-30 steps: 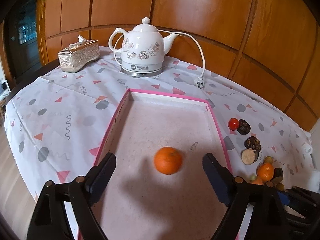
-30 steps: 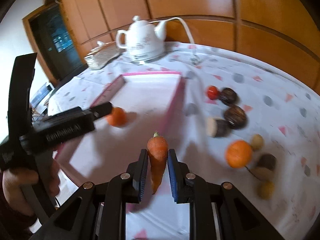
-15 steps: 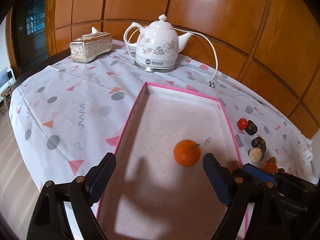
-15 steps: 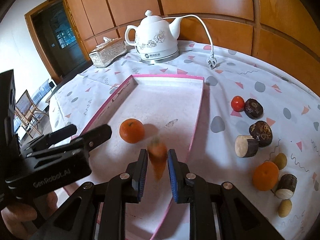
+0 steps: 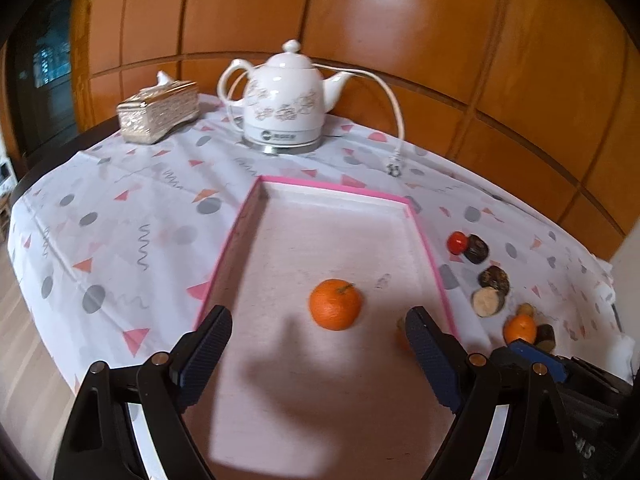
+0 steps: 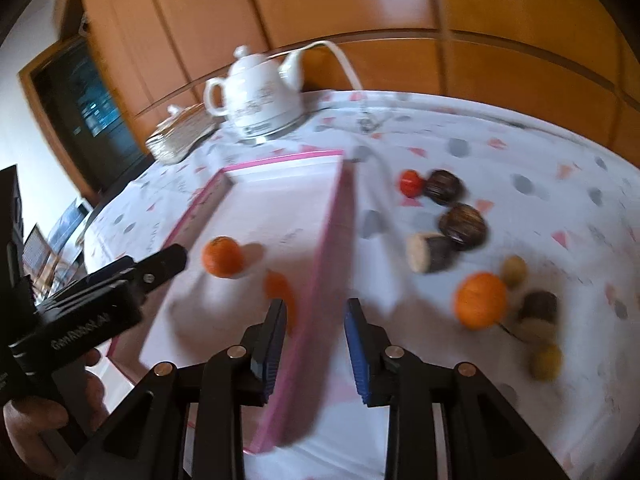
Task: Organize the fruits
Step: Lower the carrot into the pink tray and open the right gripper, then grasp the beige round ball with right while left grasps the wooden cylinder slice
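Right gripper (image 6: 315, 336) has its fingers parted a moderate way with nothing between them, straddling the pink tray (image 6: 338, 216) right wall. Carrot (image 6: 280, 292) lies loose inside the tray just ahead of the left finger, blurred, close against that wall. Left gripper (image 5: 318, 350) hangs over the near part of the tray, fingers wide, holding nothing; orange (image 5: 336, 304) sits on the tray floor ahead of it, apart from both fingers.

Risks, as judgement: carrot looks unsettled, so it may roll or slide along the floor toward the orange. Right fingers sit on either side of the wall, so a sideways pull could catch the rim and drag or tip the tray. Right-wrist view is heavily smeared, so aiming at the next fruit is loose right now.

Remaining fruit is outside on the tabletop (image 6: 520, 152), right of the tray: second orange (image 6: 480, 300), small red fruit (image 6: 412, 182), two dark round ones (image 6: 444, 186) (image 6: 462, 220), a cut pale-faced piece (image 6: 426, 252), a dark piece (image 6: 538, 308) touching or just beside the second orange, small yellowish ones (image 6: 546, 362). The cluster is tight, so grabbing the second orange may knock neighbours rolling.

Kettle (image 5: 286, 110) with cord (image 5: 394, 120) and tissue box (image 5: 158, 112) stand at the far end, well apart from the work. The tray wall is the only thing between the right gripper and the carrot.
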`<state>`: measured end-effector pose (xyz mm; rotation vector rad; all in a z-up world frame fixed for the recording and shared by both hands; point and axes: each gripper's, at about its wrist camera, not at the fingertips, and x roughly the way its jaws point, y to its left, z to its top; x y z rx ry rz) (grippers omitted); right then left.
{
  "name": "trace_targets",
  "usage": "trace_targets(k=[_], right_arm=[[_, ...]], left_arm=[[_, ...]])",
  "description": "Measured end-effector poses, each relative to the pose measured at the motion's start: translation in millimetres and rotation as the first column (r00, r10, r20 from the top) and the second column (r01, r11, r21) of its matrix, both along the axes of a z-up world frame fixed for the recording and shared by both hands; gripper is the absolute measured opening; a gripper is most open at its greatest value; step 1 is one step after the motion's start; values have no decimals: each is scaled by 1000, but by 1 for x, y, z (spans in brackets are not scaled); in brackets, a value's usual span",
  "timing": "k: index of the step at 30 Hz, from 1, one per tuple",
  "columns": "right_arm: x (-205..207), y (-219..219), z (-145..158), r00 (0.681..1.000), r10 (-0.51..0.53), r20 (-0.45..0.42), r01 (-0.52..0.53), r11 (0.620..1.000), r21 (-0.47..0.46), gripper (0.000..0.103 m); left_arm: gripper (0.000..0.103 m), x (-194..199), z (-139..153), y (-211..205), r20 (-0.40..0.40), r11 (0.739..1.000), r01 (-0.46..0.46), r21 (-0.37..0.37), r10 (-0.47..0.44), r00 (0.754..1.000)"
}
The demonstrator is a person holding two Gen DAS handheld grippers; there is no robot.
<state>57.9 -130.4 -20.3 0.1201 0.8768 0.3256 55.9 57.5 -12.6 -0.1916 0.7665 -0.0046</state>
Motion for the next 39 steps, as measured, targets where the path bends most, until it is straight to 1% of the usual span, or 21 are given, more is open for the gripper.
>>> trace_targets(k=[4, 8, 12, 18, 20, 22, 26, 27, 28, 30, 31, 34, 39], right_arm=[[-6, -29, -3, 997, -74, -16, 74, 997, 6, 30], [-15, -61, -10, 987, -157, -34, 157, 988, -3, 30], [-24, -90, -16, 970, -239, -48, 239, 971, -7, 30], [-37, -120, -27, 946, -315, -73, 314, 949, -20, 30], [-42, -128, -31, 941, -329, -86, 328, 944, -18, 30], [-45, -131, -34, 936, -340, -94, 339, 940, -20, 30], [-46, -138, -38, 928, -358, -103, 358, 933, -23, 30], [-45, -139, -38, 926, -362, -104, 362, 932, -22, 30], [-44, -139, -38, 926, -362, -103, 362, 932, -21, 30], [-41, -139, -37, 928, -359, -103, 359, 933, -20, 37], [-38, -138, -37, 928, -359, -101, 359, 933, -23, 38], [-29, -136, -35, 931, -356, -81, 354, 934, -38, 38], [-13, -137, -40, 931, -357, -81, 351, 933, -78, 38]], left_arm=[[89, -1, 3, -14, 5, 998, 55, -2, -55, 998], [88, -1, 6, -29, 10, 993, 117, 9, -117, 993], [82, 1, 9, -50, 13, 980, 199, 15, -199, 980], [81, 8, 10, -77, 6, 959, 281, 21, -281, 960], [80, 10, 8, -85, -1, 952, 306, 16, -306, 952], [76, 14, 6, -91, -17, 945, 327, 9, -327, 945], [72, 24, 1, -103, -37, 934, 358, 12, -357, 933], [68, 26, 0, -105, -42, 931, 364, 9, -364, 931], [67, 28, -1, -108, -48, 928, 373, 5, -372, 927], [67, 33, -3, -112, -59, 926, 379, 7, -377, 924], [67, 35, -4, -114, -63, 925, 380, 5, -379, 923], [67, 43, -6, -119, -72, 923, 386, 0, -385, 920], [67, 59, -10, -127, -88, 914, 405, -14, -405, 910]])
